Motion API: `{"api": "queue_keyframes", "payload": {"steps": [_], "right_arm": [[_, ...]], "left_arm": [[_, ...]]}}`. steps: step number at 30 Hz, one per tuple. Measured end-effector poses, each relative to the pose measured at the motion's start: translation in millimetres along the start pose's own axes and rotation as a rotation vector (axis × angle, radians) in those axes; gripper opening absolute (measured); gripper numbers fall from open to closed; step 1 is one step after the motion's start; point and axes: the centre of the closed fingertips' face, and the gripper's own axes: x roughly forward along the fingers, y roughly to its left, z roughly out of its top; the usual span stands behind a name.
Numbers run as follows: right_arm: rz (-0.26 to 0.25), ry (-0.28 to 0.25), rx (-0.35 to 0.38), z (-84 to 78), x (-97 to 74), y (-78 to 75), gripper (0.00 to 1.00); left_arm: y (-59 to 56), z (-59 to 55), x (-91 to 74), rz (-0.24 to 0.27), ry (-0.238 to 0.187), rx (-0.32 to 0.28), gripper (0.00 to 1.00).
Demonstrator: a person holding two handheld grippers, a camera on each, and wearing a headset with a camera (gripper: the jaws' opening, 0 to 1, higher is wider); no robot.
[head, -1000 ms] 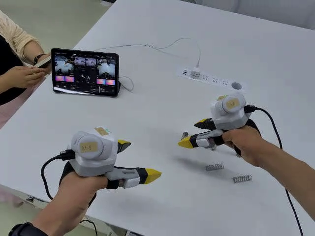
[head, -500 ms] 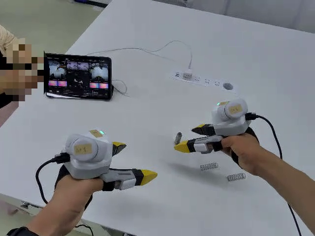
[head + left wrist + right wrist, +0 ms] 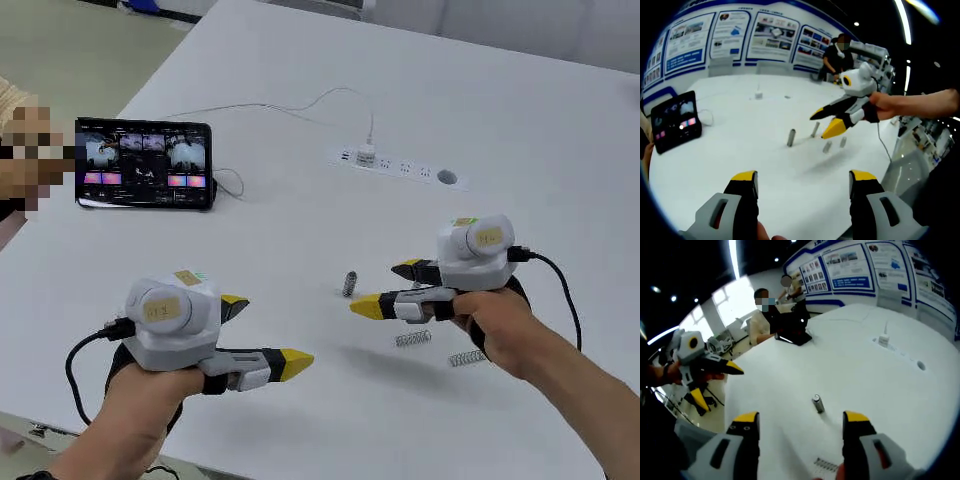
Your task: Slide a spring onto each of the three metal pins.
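Right gripper (image 3: 385,288): drawn back since the earlier frames, when its tips stood at the upright metal cylinder (image 3: 349,284). That cylinder now stands free on the white table (image 3: 300,220), just beside the nearer yellow tip and not touching it. My headset has also shifted, so I log the drift of the tablet (image 3: 143,165) and power strip (image 3: 395,165) across the picture as camera motion, not theirs.

Item 1, right gripper. Tongs spread, nothing between them. Held low over the table, pointing left toward the cylinder.

Item 2, left gripper (image 3: 270,332). Tongs spread, empty. Hovers near the front edge of the table, well apart from the work; pose little changed.

Item 3, upright metal cylinder. Ribbed along its side in the head view, with a bright cap in the right gripper view. I take it for a pin with a spring already on it, but I cannot confirm a pin inside.

Item 4, loose springs. Two lie flat on the table below and behind the right gripper: first loose spring (image 3: 412,338) and second loose spring (image 3: 466,357), apart from each other.

Item 5, unresolved. The left gripper view has small grey pieces (image 3: 827,146) under the right gripper, too small to call pin or spring.

Assessment: I read the freed cylinder as one pin done. Two springs appear left to fit. The next call is a pick of a lying spring, which is thin and apt to roll or slip from the tips.
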Motion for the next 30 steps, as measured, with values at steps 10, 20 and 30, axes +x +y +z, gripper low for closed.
{"api": "queue_keyframes", "payload": {"steps": [10,20,30], "right_arm": [[-0.019,0.0,0.008,-15.4,-11.4,4.9,0.72],[-0.043,-0.021,0.034,-26.2,-27.3,3.7,0.75],[-0.078,-0.041,0.065,-39.4,-48.1,-1.4,0.76]], "left_arm": [[-2.9,-0.6,2.1,-0.005,0.006,0.005,0.76],[-5.8,0.6,6.6,-0.013,0.011,0.006,0.76],[-8.1,3.4,13.2,-0.023,0.017,0.014,0.77]]}}
